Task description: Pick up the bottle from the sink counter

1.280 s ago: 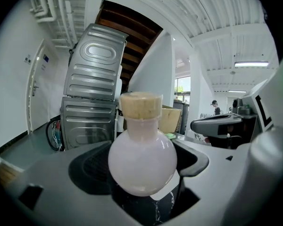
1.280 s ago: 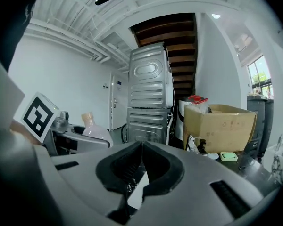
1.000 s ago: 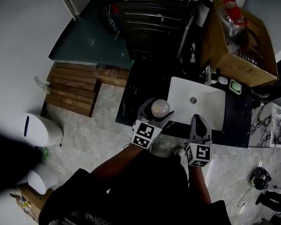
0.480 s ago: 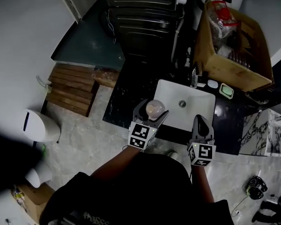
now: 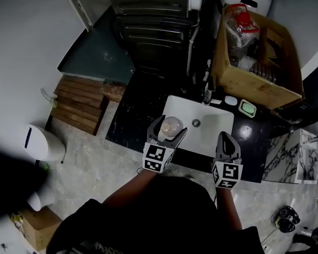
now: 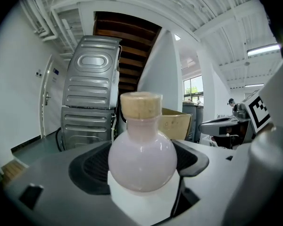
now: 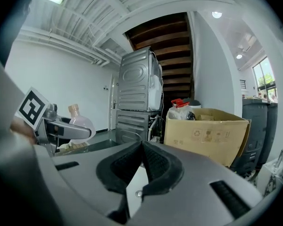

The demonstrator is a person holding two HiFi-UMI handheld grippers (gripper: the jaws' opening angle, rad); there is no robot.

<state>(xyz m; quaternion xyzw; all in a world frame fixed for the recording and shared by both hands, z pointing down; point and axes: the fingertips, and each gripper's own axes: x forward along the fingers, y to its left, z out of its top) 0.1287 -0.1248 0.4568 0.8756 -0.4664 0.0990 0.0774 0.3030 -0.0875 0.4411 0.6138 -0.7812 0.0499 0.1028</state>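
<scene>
Gripping bottle (image 6: 141,157), left tool (image 5: 170,127) over black counter (image 5: 131,115), white sink (image 5: 214,126); grey machines (image 5: 148,20) behind.

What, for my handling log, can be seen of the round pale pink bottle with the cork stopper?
The round pale pink bottle has a glossy bulbous body, a short neck and a tan cork-like stopper, in place. It looks like opaque glass or plastic; its contents cannot be told. It stands upright, clamped at its belly between the dark ribbed pads of the left gripper, which touch both sides. In the head view it hangs over the left edge of the white sink basin, seemingly lifted clear.
</scene>
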